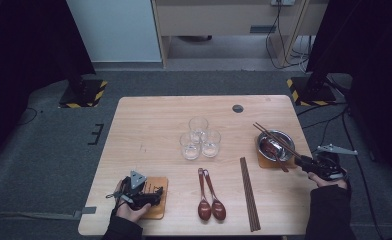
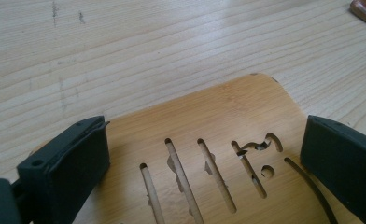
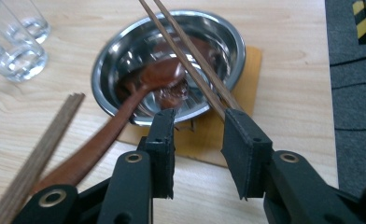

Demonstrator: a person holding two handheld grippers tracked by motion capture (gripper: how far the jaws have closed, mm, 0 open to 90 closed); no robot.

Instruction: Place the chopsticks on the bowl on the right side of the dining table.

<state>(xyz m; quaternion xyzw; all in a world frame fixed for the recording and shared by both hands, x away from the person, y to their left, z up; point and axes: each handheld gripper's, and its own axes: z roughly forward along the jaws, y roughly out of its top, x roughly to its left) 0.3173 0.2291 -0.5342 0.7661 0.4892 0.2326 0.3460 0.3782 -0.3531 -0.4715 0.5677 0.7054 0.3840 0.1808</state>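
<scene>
My left gripper point(image 1: 154, 194) point(image 2: 207, 128) hovers open at the front left over a wooden coaster point(image 1: 160, 205) point(image 2: 209, 107) with slotted cut-outs, one jaw at each side of it. At the right edge, my right gripper point(image 1: 304, 161) point(image 3: 200, 116) is open and points at a steel bowl point(image 1: 262, 142) point(image 3: 228, 37) on a second wooden coaster point(image 1: 264, 162) point(image 3: 249, 79). A brown spoon point(image 3: 158, 74) lies in the bowl, its handle over the rim. A pair of chopsticks point(image 1: 270, 136) point(image 3: 190, 60) lies across the bowl, its near end at the tip of my right jaw. Nothing sits between the jaws.
Three clear glasses point(image 1: 199, 137) point(image 3: 17, 37) stand clustered mid-table. Two brown spoons point(image 1: 210, 202) lie side by side at the front centre. Another chopstick pair point(image 1: 250, 192) point(image 3: 36, 158) lies to their right. A round grey cap point(image 1: 238, 108) sits in the tabletop at the back.
</scene>
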